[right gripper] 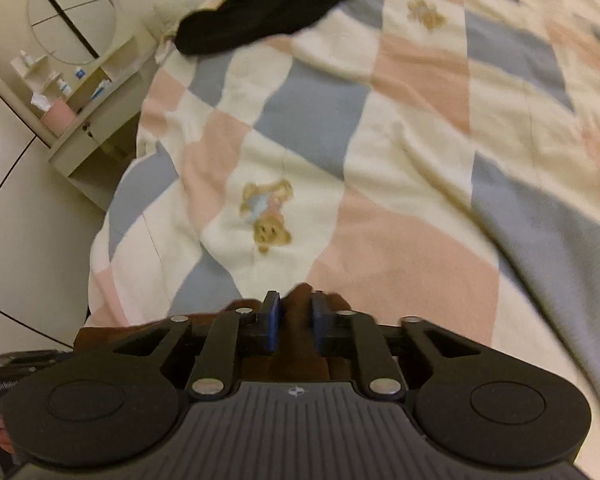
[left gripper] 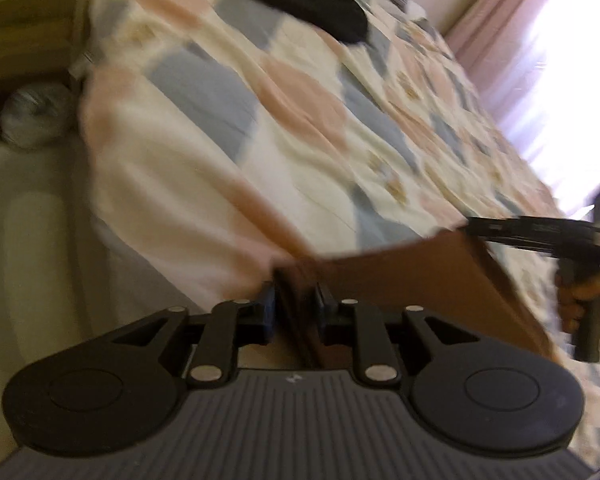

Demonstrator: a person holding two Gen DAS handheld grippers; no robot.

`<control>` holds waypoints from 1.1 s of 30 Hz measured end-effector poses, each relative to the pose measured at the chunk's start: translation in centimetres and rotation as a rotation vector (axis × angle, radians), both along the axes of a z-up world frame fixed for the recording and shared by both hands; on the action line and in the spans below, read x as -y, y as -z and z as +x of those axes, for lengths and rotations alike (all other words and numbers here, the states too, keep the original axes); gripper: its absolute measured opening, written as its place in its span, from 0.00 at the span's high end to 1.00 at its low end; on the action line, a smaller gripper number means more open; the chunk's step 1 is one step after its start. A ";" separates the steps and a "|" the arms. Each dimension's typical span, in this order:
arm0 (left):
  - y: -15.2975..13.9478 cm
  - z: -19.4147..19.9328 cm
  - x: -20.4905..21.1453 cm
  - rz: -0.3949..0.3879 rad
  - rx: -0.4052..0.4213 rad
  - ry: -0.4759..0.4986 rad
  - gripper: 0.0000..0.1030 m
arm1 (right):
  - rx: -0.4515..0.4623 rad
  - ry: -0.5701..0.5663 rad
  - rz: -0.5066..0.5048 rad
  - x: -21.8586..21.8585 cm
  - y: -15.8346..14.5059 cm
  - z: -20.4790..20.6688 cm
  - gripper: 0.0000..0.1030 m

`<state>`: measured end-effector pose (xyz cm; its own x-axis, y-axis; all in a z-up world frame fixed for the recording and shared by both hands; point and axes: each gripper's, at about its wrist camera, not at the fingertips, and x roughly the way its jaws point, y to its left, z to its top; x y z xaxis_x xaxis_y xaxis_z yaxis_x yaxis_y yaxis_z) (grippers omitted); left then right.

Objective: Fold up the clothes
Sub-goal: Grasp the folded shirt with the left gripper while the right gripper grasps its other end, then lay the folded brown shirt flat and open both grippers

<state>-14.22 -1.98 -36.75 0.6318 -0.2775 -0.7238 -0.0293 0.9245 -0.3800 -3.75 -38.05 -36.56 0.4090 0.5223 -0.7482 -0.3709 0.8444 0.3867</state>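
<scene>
1. Blue-padded fingers of the left gripper (left gripper: 296, 308) sit closest to the lens. Their jaws are drawn in on a bunched edge of the brown garment (left gripper: 400, 276), and the cloth fills the narrow gap between the pads, so this reads as a pinch.
2. From there the garment runs as a taut band across the near edge of the patchwork quilt (right gripper: 400, 120) to the right gripper (right gripper: 295, 320), held by a hand (left gripper: 584, 300) at the frame's far side.
3. In the right wrist view brown cloth lies between that gripper's jaws, which stand a little apart. Whether the pads press on it I cannot tell (the picture is blurred there).
4. A black garment (right gripper: 268, 4) lies crumpled well apart, near the quilt's far corner, untouched.
5. Handling, as a judgement: the brown cloth looks light, soft and limp. It will sag wherever it is unsupported, and it carries no shape of its own.
6. Best hold is at two corners or along one hem, with several layers gathered between the pads. A single thin layer could slip out.
7. Keeping the span tight between the grippers should let it be laid flat on the quilt without wrinkling.
</scene>
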 end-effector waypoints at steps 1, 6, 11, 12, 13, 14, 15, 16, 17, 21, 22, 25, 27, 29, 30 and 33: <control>-0.9 -0.2 -0.1 0.018 0.015 -0.002 0.88 | 0.033 0.016 -0.020 0.0 -0.7 -0.4 0.54; -4.1 -0.7 2.2 0.058 0.087 0.104 0.89 | 0.225 0.027 -0.063 0.6 -4.8 -3.9 0.57; -0.5 1.5 6.4 0.154 0.041 0.183 0.87 | 0.270 -0.167 -0.140 -1.8 -3.6 -6.5 0.77; 0.7 2.3 6.5 0.173 0.009 0.161 0.89 | 0.268 -0.174 -0.175 -2.3 -2.6 -6.3 0.78; 1.5 3.0 6.3 0.183 -0.015 0.140 0.91 | 0.265 -0.166 -0.213 -2.6 -1.5 -6.0 0.77; 1.9 3.5 6.2 0.188 -0.035 0.127 0.92 | 0.263 -0.157 -0.250 -2.9 -0.4 -5.7 0.77; 2.3 4.1 6.1 0.193 -0.055 0.115 0.94 | 0.256 -0.146 -0.277 -3.0 0.6 -5.4 0.79; 2.5 4.4 6.2 0.204 -0.069 0.107 0.94 | 0.241 -0.133 -0.283 -3.0 1.6 -5.2 0.83; 2.3 4.5 6.4 0.221 -0.077 0.106 0.94 | 0.232 -0.122 -0.288 -2.9 2.4 -5.0 0.83; 1.0 4.7 7.3 0.301 -0.116 0.093 0.94 | 0.223 -0.100 -0.280 -2.6 3.1 -5.1 0.83; 0.5 4.6 7.6 0.323 -0.127 0.085 0.94 | 0.213 -0.088 -0.272 -2.4 2.8 -5.0 0.83; -1.2 4.1 8.1 0.359 -0.154 0.063 0.94 | 0.185 -0.031 -0.254 -1.6 1.2 -5.0 0.69; -2.2 3.6 8.6 0.373 -0.153 0.058 0.93 | 0.200 -0.005 -0.238 -0.7 -0.2 -5.7 0.69; -3.3 2.9 9.0 0.379 -0.151 0.051 0.93 | 0.215 0.017 -0.221 0.1 -1.8 -6.5 0.69; -3.9 2.5 9.1 0.375 -0.149 0.046 0.93 | 0.225 0.016 -0.212 0.4 -2.6 -7.0 0.69; -5.6 0.0 9.6 0.315 -0.122 0.043 0.93 | 0.257 -0.011 -0.190 0.8 -4.9 -9.7 0.69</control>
<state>-14.17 -11.57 -31.19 0.5282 -0.0524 -0.8475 -0.0153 0.9973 -0.0712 -13.45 -38.88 -31.69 0.5920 0.3887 -0.7060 -0.4458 0.8877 0.1149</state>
